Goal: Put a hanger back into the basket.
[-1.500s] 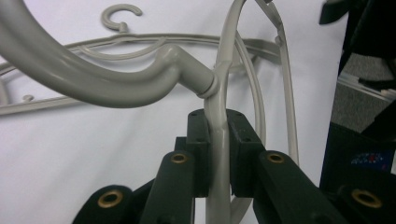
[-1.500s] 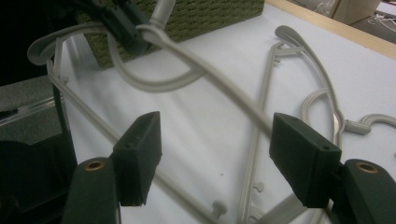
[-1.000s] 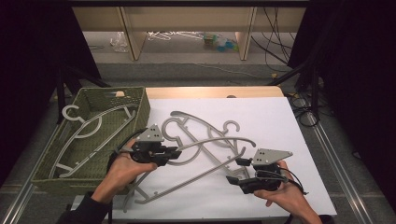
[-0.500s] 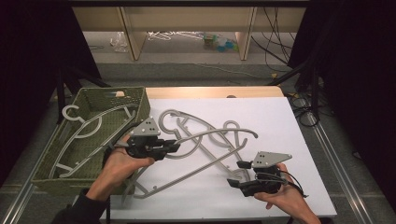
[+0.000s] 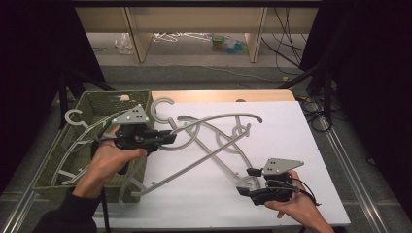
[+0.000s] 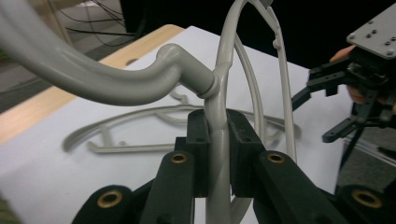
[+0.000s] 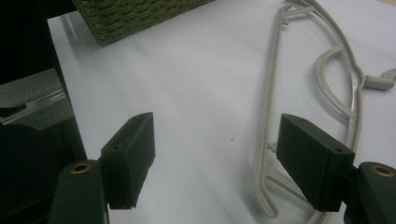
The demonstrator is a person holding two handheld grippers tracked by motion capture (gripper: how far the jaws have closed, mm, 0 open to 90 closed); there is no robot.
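We have the bench (image 5: 311, 145) under its white sheet, and at its left edge the green woven basket (image 5: 97, 99), which already holds grey hangers (image 5: 73, 145) lying flat inside it. On the sheet a loose pile of hangers (image 5: 228, 141) lies crossed over one another, some touching, their hooks pointing different ways.

The step in hand, as we judge it, is moving hangers one at a time from the sheet into the basket. Our left gripper (image 5: 165, 137) is clenched on the lifted hanger (image 5: 214, 121) just below the neck of its hook — in the left gripper view the grey stem (image 6: 217, 140) sits squeezed between the two black pads (image 6: 198, 140), with the hook curving away to the upper left. This hanger hangs tilted: its hook end is up by the basket's right wall, while its far arm runs out over the pile, and we cannot tell whether it is free of the others.

Our right gripper (image 5: 247, 180) rests low near the front right of the sheet, released, its jaws wide apart and nothing between them; one hanger from the pile (image 7: 275, 116) lies just beside its right pad.

Next we would need to lift the held hanger clear of the tangle, swing it left over the rim and lower it flat onto the ones inside — watching that its arm does not drag a neighbour along.
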